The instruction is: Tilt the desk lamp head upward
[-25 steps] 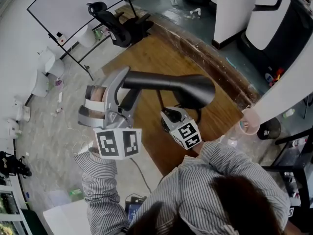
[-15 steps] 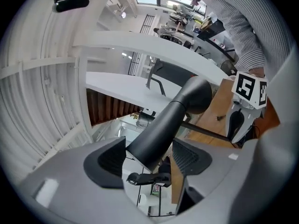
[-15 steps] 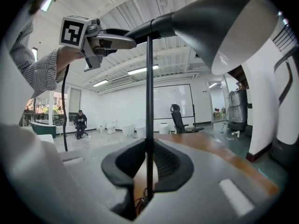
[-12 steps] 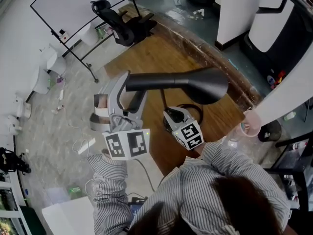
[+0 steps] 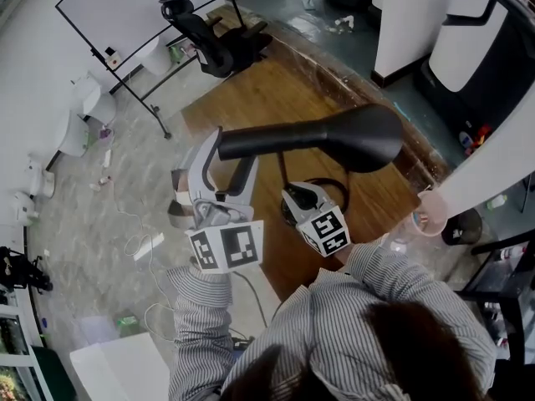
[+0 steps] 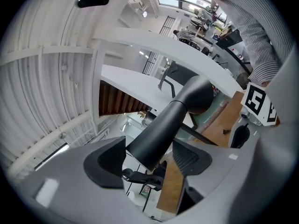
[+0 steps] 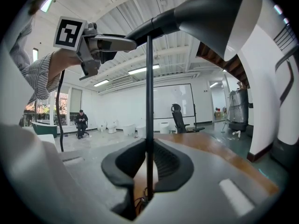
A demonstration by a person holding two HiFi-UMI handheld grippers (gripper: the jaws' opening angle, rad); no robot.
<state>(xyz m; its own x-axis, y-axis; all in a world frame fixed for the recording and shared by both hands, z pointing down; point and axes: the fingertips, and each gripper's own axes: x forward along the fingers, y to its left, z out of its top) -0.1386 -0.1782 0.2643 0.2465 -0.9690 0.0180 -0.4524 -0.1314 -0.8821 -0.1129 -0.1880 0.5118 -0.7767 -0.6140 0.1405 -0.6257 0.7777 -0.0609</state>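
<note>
Left gripper point(image 6: 149, 158) jaws tight on lamp head point(image 6: 175, 118) — right gripper point(image 7: 148, 167) jaws tight on pole point(image 7: 149, 101), plain only in its view.

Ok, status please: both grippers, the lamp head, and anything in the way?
Left gripper shut on lamp head, at its narrow rear end. Right gripper shut on lamp pole. Nothing seen blocking the head.

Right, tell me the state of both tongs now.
Left tongs: closed on the lamp head, at its narrow end.
Right tongs: closed on the lamp pole.
</note>
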